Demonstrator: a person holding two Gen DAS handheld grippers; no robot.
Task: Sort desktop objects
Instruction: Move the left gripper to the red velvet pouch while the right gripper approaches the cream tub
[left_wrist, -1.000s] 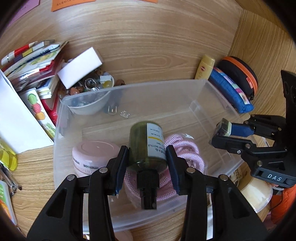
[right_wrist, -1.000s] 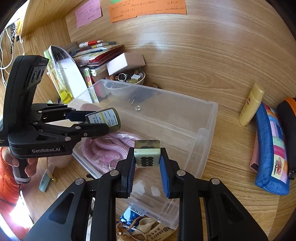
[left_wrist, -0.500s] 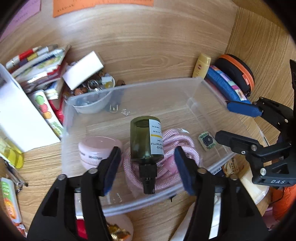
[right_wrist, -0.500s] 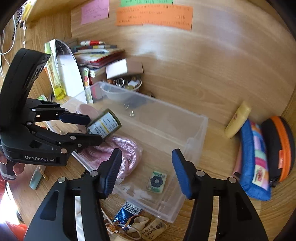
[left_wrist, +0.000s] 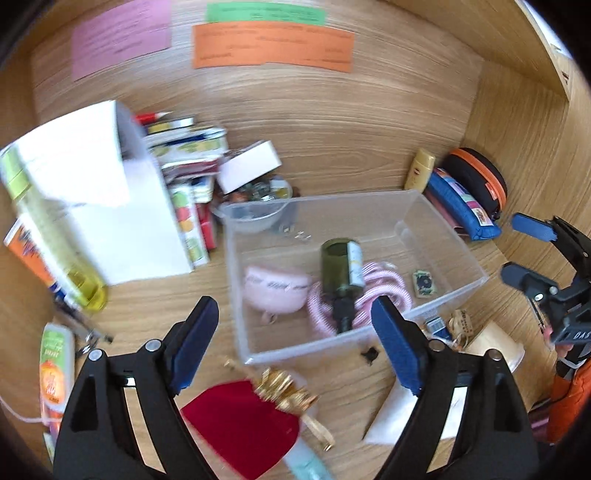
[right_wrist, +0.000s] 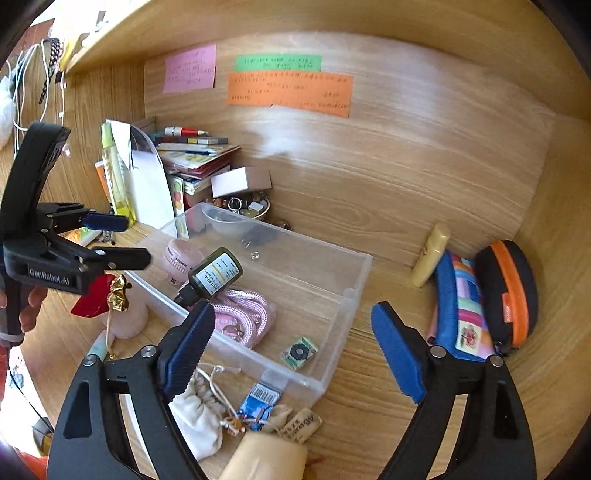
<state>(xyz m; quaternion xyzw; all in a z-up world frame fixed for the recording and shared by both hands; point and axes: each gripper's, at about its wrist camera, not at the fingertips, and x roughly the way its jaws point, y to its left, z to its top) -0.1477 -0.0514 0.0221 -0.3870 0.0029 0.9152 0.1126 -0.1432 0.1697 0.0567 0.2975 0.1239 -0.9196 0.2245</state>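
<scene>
- You have one clear bin (right_wrist: 334, 295) ahead of your right claw (right_wrist: 291, 347), holding four things: one green bottle (right_wrist: 216, 273), one pink rope (right_wrist: 243, 314), one pink jar (right_wrist: 181, 254), one tile (right_wrist: 298, 352).
- Three paper notes (right_wrist: 288, 94) hang beyond.
- Two pouches (right_wrist: 465, 306) lie right.

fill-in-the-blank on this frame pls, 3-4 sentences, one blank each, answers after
1. The dark green bottle lies inside the clear ____.
2. The bottle rests partly on a coiled pink ____.
3. The small green tile lies on the bin floor, apart from the rope, and no ____ touches it.
4. Above the orange note on the back wall is a ____ note.

Missing words: bin; rope; gripper; green
</scene>
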